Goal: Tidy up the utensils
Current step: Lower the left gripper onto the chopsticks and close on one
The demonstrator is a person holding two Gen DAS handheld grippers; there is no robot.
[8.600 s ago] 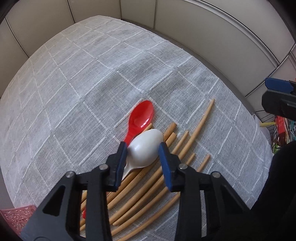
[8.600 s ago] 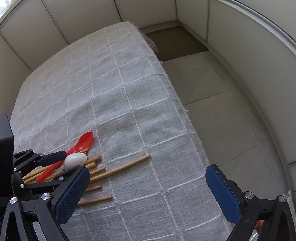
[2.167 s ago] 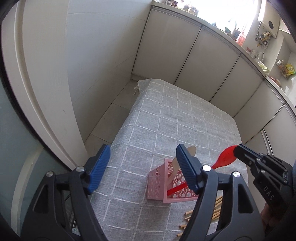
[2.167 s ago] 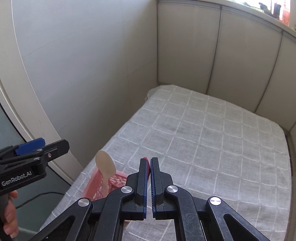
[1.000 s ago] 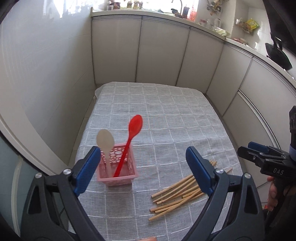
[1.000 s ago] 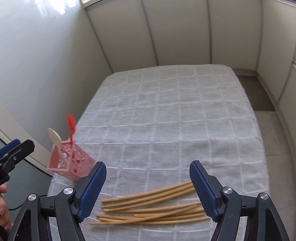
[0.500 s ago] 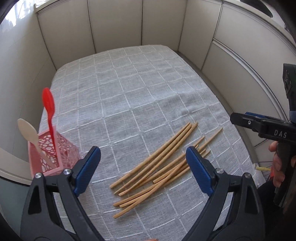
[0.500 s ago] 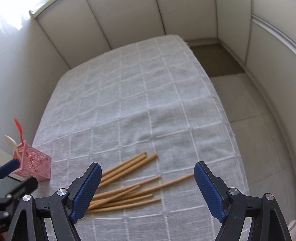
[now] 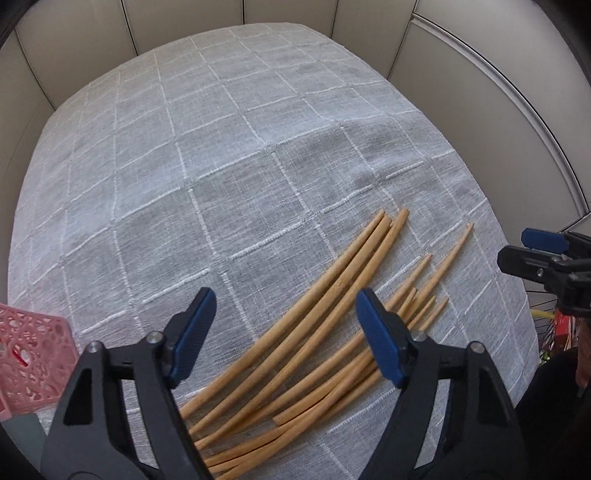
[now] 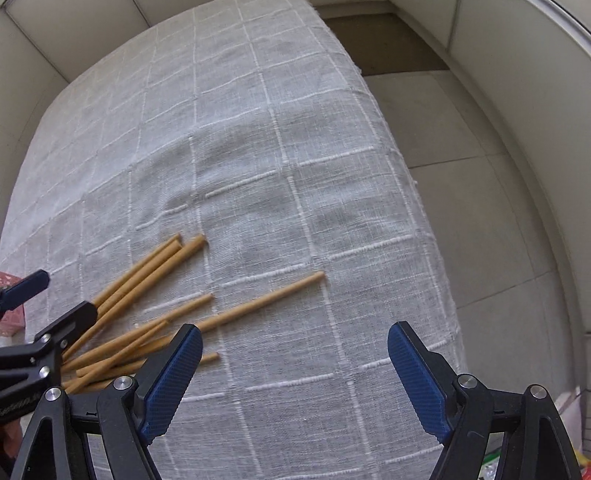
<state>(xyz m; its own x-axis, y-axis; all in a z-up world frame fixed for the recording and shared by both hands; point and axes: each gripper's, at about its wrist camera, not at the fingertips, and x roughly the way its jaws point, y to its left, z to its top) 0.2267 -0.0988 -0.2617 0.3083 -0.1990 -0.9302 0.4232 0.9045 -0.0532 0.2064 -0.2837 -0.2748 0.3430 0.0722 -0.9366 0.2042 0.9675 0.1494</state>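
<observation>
Several wooden chopsticks lie fanned out on the grey checked tablecloth; they also show in the right wrist view. My left gripper is open and empty, low over the middle of the pile. My right gripper is open and empty, above the cloth just right of the chopsticks. A corner of the pink utensil basket shows at the left edge. The spoons are out of view.
The table's right edge drops to a tiled floor. Beige cabinet panels ring the table. The right gripper shows at the right edge of the left wrist view.
Both grippers have dropped closer to the chopsticks. The left wrist view has swung right, so the basket slid to the left edge and the spoons left the frame.
</observation>
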